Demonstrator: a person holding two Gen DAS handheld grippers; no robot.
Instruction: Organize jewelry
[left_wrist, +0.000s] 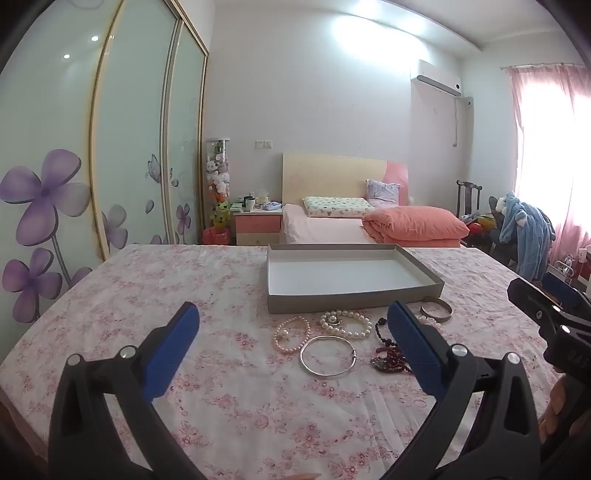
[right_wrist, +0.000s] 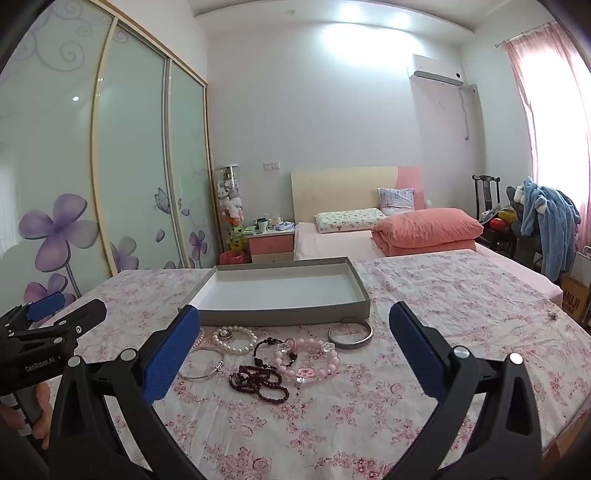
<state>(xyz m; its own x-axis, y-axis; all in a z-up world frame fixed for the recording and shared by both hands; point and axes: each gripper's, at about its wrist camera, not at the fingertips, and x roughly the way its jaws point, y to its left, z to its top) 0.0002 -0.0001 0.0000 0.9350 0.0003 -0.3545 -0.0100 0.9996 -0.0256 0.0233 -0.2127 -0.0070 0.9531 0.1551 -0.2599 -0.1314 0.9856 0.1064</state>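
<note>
Jewelry (right_wrist: 273, 354) lay loose on the floral cloth (right_wrist: 443, 314) just before the empty tray (right_wrist: 280, 312), ahead of both wide-spread, empty grippers, the right gripper (right_wrist: 295, 343) looking nearer than the left gripper (left_wrist: 295, 339).

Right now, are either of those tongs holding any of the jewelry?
No. Both the left tongs and the right tongs gape open and empty above the flowered cloth; nothing is held.

soft, even daylight pours through the pink curtain (left_wrist: 546, 155) at right, blown out to white glare. ceiling lights flare and reflect in the wardrobe doors (right_wrist: 122, 155). fisheye bending curves edges; corners vignette dark.
</note>
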